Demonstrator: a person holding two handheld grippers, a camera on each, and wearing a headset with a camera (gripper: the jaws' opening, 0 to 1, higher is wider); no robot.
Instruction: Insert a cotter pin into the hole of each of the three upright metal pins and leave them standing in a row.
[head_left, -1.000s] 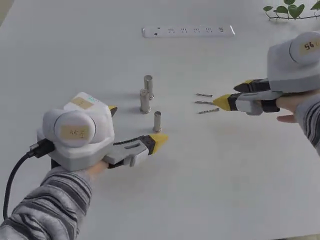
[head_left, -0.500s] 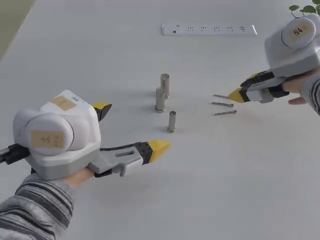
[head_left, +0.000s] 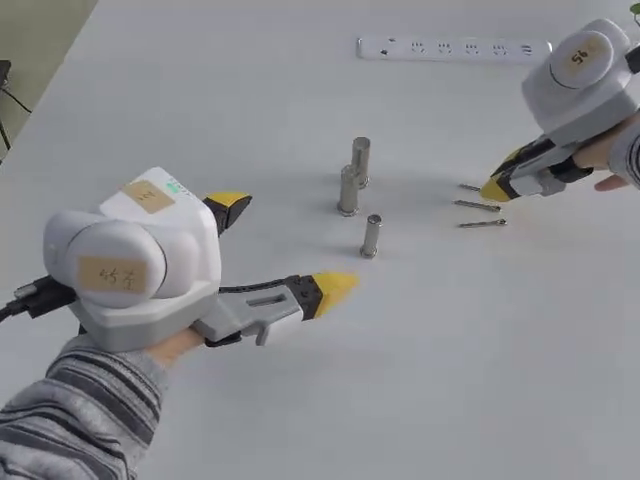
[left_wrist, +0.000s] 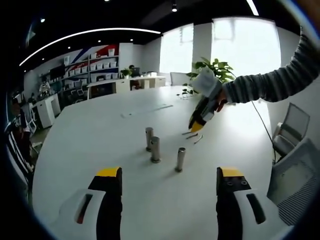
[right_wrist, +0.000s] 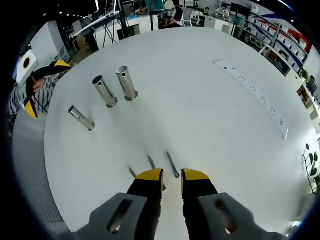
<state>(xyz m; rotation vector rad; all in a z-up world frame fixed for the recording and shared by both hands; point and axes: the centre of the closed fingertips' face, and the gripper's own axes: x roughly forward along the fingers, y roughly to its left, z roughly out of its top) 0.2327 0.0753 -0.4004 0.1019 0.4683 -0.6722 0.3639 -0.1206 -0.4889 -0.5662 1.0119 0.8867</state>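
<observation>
I log this as an open-plan office: big white meeting table (left_wrist: 100, 135), rows of desks (left_wrist: 120, 85), office chair (left_wrist: 295, 120), bin shelving (left_wrist: 97, 65), potted plant (left_wrist: 215, 67).

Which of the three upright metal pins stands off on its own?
The front pin, the one nearest the left tool. The other two pins stand close together behind it.
</observation>
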